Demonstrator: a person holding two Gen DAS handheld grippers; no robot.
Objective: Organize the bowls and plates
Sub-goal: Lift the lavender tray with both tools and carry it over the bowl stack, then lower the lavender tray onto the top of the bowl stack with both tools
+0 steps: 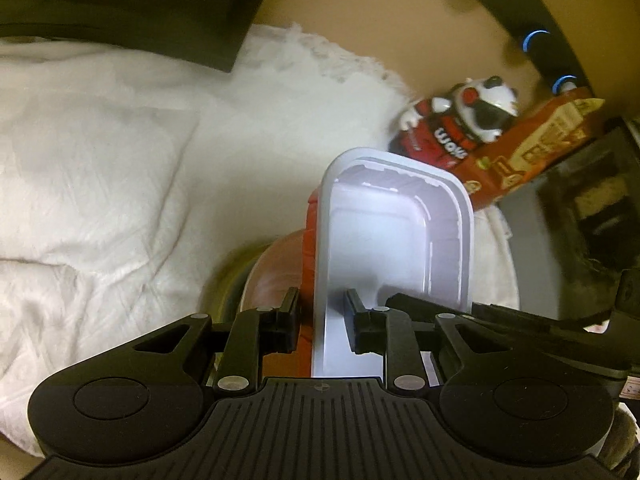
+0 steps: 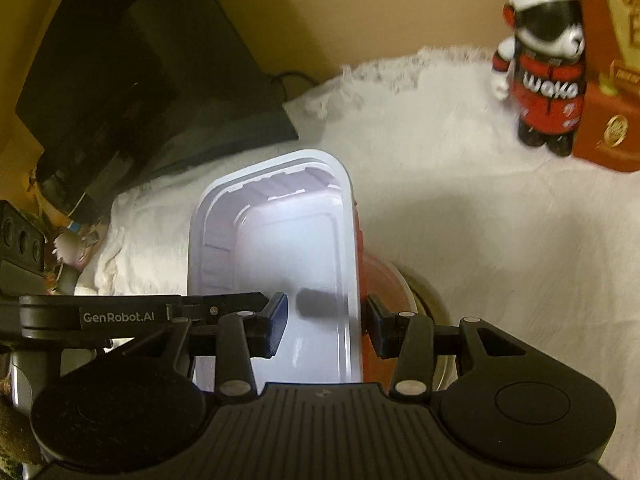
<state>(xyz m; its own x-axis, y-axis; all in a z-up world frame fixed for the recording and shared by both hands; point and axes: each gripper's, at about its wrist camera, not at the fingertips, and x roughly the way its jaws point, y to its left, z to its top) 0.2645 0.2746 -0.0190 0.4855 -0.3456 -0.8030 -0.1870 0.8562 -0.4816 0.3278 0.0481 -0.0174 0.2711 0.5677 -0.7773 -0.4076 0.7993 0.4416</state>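
White cloth [image 1: 100,168] background; both left gripper [image 1: 322,320] and right gripper [image 2: 326,320] clamp opposite walls of white tray [image 1: 384,232] for steady carrying, bear figurine [image 2: 540,60] at 2 o'clock.

Smooth semi-gloss plastic tray [image 1: 384,240]; nubby white cloth [image 1: 120,152]; glossy, possibly plastic, panda figurine [image 2: 544,60]

A rumpled white fringed cloth [image 2: 460,208] carries a red-suited panda figurine [image 2: 544,68] beside a red cardboard box [image 2: 608,100].
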